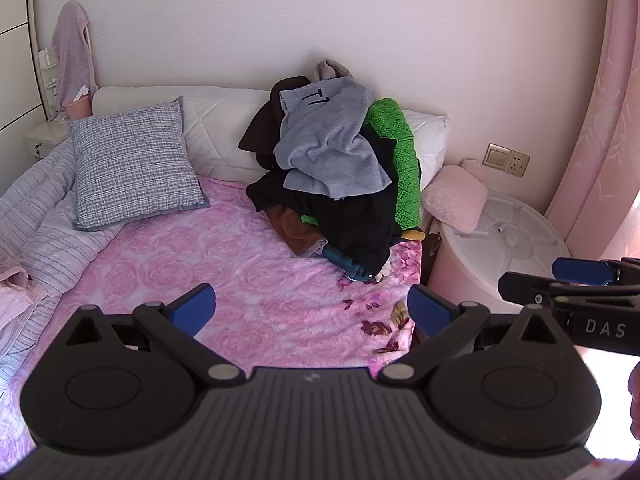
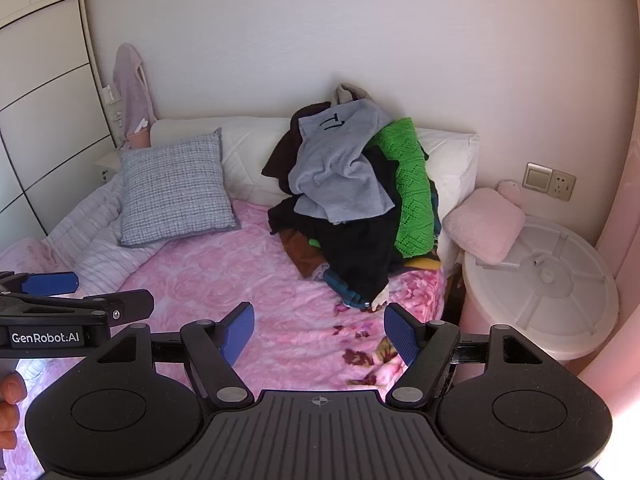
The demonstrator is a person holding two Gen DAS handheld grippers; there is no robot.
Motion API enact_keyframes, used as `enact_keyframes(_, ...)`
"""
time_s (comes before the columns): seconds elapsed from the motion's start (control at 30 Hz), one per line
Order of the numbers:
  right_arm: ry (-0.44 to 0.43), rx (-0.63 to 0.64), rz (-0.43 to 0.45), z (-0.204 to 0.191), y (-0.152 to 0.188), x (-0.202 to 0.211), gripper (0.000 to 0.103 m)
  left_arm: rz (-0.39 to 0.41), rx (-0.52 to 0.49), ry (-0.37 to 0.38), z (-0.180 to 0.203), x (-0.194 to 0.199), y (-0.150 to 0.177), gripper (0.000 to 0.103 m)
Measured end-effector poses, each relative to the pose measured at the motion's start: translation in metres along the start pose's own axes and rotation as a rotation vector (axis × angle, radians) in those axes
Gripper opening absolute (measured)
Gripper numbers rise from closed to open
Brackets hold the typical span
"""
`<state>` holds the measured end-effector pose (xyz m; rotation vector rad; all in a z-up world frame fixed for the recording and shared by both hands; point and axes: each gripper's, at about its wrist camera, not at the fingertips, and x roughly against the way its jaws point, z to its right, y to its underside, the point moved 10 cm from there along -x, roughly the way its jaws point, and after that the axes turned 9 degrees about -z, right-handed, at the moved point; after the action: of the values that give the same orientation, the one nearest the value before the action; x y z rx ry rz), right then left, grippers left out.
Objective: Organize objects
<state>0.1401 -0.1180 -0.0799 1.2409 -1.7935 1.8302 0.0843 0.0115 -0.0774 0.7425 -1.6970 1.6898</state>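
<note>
Hovering wide open, both hand-held grippers [image 1: 310, 310] [image 2: 319, 334] face the clothes pile [image 1: 336, 168].

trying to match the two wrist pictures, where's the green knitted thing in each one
Left wrist view: the green knit lies on the right side of the clothes pile, right of centre, above the middle.
Right wrist view: the green knit is again on the pile's right side, right of centre, near mid-height.
Shared landmark: the grey checked pillow, left of the pile.

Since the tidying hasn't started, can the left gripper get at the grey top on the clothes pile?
Probably yes. The left gripper is open and empty, only bare pink bedspread lies before it, and the grey top sits uncovered on the clothes pile.
</note>
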Motion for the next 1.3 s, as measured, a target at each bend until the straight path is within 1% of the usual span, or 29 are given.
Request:
enact_keyframes(0.33,0.018,-0.014,0.007,0.0,0.004,0.005,0.069,0.002,-0.008,0.014,0.001,0.0,-0.002,0.101)
enact_keyframes(0.73,0.018,-0.023,0.002,0.003,0.002,0.002,0.069,-0.004,-0.012,0.011,0.006,-0.002,-0.008,0.101)
enact_keyframes(1.3,0.005,-0.022,-0.006,0.009,-0.012,-0.008,0.069,-0.009,-0.001,-0.005,0.001,-0.012,-0.018,0.101)
